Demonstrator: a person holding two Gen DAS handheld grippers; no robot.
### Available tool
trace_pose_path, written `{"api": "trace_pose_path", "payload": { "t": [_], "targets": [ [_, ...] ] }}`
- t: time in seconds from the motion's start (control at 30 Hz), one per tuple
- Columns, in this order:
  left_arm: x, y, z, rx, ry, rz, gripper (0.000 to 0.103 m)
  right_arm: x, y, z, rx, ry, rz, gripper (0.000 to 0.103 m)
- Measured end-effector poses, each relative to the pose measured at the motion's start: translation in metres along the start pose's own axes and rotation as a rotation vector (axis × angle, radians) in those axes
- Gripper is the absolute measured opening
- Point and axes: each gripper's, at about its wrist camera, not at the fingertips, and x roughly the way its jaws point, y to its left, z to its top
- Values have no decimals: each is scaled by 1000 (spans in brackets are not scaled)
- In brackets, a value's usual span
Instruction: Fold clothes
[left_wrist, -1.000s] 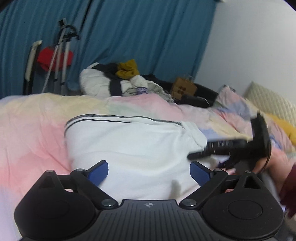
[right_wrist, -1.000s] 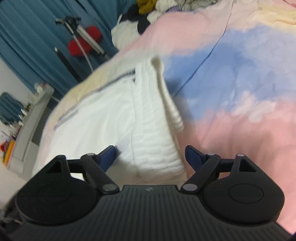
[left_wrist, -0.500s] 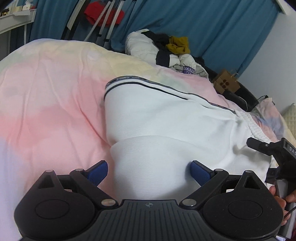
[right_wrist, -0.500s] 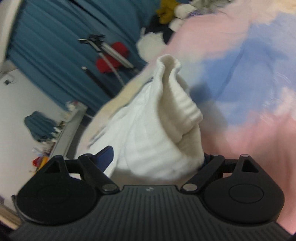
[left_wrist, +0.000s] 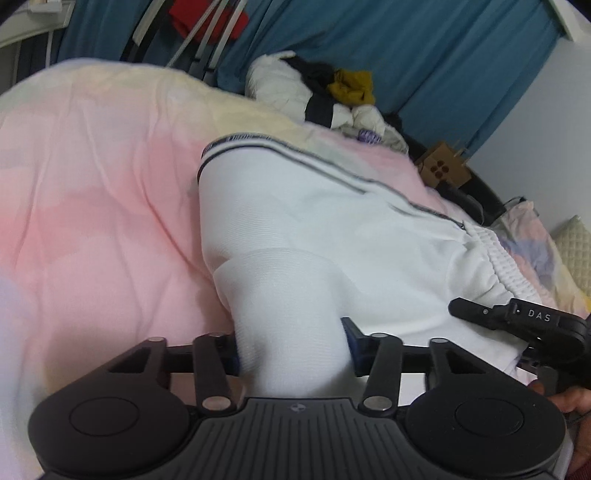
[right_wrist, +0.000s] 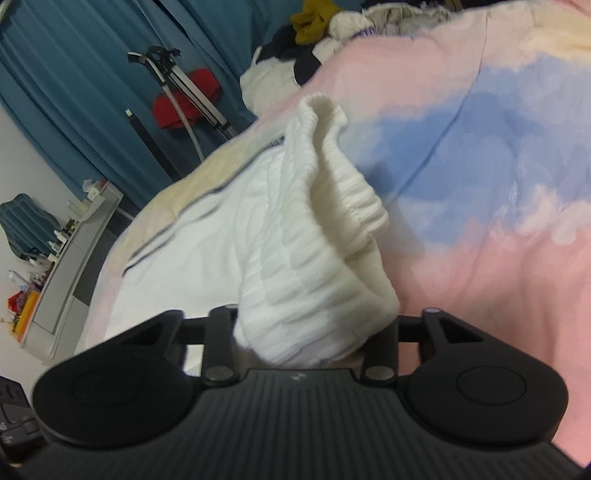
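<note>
On bed (left_wrist: 96, 192), white garment (left_wrist: 314, 221) in both tools.

Bed (left_wrist: 92, 206) w/ pastel duvet, pink, pale yellow & blue patches, fills most of both views. Blue curtains (left_wrist: 443, 55) hang across far wall; plain white wall (left_wrist: 546, 155) at far right. Heap of clothes (left_wrist: 332, 96), white, dark & mustard, at far end of bed. Metal stand (right_wrist: 184, 88) w/ red item in front of curtains. Cardboard box (left_wrist: 443, 170) beside bed, far right. Grey-white shelf unit (right_wrist: 70, 258) w/ small clutter on left; blue chair (right_wrist: 26, 221) behind it.
</note>
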Motion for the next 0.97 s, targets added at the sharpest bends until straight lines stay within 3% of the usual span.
{"api": "trace_pose_path", "payload": {
  "t": [0.17, 0.23, 0.47, 0.6, 0.77, 0.97],
  "targets": [
    [-28, -20, 8, -17, -60, -23, 40, -34, 29, 16, -35, -79, 53, 27],
    [-41, -41, 17, 21, -75, -37, 39, -52, 29, 25, -28, -114, 70, 26],
    [-34, -145, 56, 149, -106, -133, 39, -111, -27, 79, 88, -228, 94, 26],
    [29, -217, 74, 213, -110, -218, 40, -136, -80, 123, 133, -329, 51, 26],
    [131, -289, 85, 261, -80, -310, 40, -137, -152, 167, 164, -428, -68, 26],
    [245, -319, 63, 332, 27, -326, 40, -95, -243, 164, 241, -423, -184, 26]
  ]
}}
